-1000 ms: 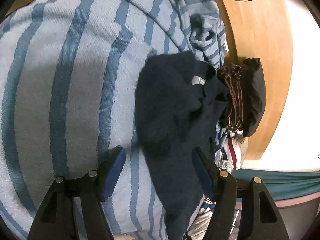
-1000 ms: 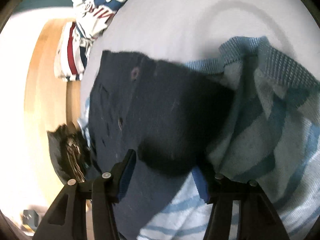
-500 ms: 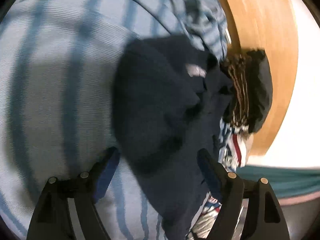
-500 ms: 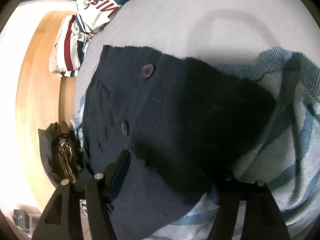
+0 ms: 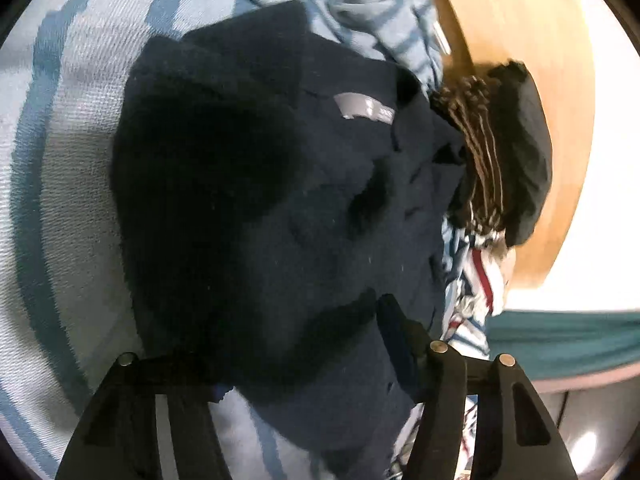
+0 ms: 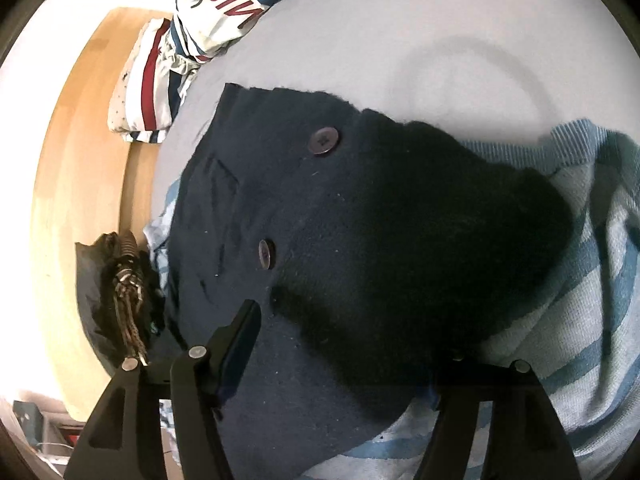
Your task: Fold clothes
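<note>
A dark navy garment (image 5: 280, 208) with a grey neck label (image 5: 362, 107) lies on a light blue striped knit (image 5: 52, 184). In the right wrist view the navy garment (image 6: 360, 264) shows two buttons (image 6: 324, 141) and lies partly on the striped knit (image 6: 592, 320) and partly on a grey surface (image 6: 400, 32). My left gripper (image 5: 304, 344) is open and low over the navy cloth, which hides its left finger. My right gripper (image 6: 352, 340) is open over the navy cloth too, its right finger hidden by a fold.
A black and brown bundle (image 5: 508, 152) lies by the wooden edge (image 5: 532, 32); it also shows in the right wrist view (image 6: 120, 292). A white, red and blue printed garment (image 6: 192, 40) lies at the far side. Teal fabric (image 5: 560, 340) is at the right.
Both grippers have moved closer to the navy garment, which now fills more of each view and covers one finger of each. Both stay open.
</note>
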